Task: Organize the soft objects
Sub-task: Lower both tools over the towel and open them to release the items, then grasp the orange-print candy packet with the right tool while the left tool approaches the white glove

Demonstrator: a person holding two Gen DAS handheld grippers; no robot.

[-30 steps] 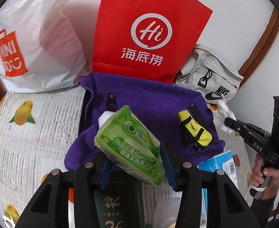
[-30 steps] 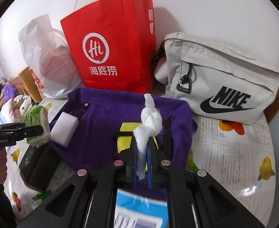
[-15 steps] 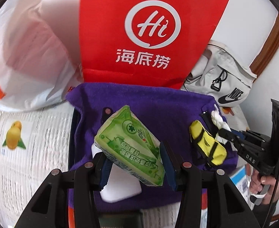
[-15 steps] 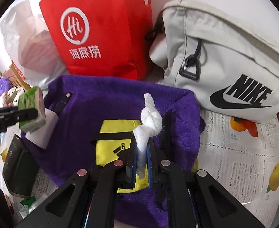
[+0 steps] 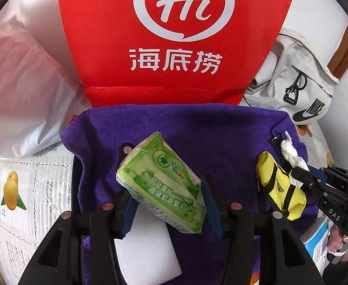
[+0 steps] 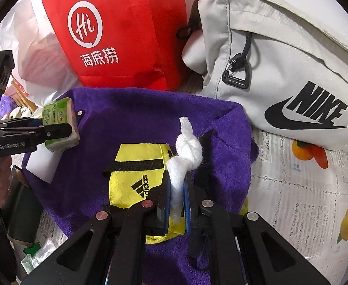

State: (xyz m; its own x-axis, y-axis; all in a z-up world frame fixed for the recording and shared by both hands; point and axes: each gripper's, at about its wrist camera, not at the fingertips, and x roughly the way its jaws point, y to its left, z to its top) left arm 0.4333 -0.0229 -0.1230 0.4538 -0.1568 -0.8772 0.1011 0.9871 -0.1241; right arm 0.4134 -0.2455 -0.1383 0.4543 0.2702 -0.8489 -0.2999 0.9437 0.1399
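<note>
My left gripper [image 5: 168, 204] is shut on a green tissue pack [image 5: 161, 184] and holds it over a purple towel [image 5: 197, 130]. The pack also shows in the right wrist view [image 6: 60, 125]. My right gripper [image 6: 176, 197] is shut on a knotted white cloth [image 6: 185, 147], held above a yellow Adidas pouch [image 6: 136, 166] that lies on the purple towel [image 6: 138, 114]. In the left wrist view the knotted cloth [image 5: 291, 152] and the pouch [image 5: 278, 190] are at the right. A white sponge block [image 5: 148, 244] lies on the towel under the left gripper.
A red paper bag [image 5: 174, 35] stands behind the towel, a white plastic bag [image 5: 19, 83] to its left, a grey Nike bag [image 6: 280, 59] to its right. A fruit-print tablecloth [image 6: 316, 201] covers the table. A blue-white box [image 5: 318, 242] lies at the right.
Both grippers have moved forward over the purple towel, toward the bags, each still holding its object. The white sponge block now lies beneath the left gripper.
</note>
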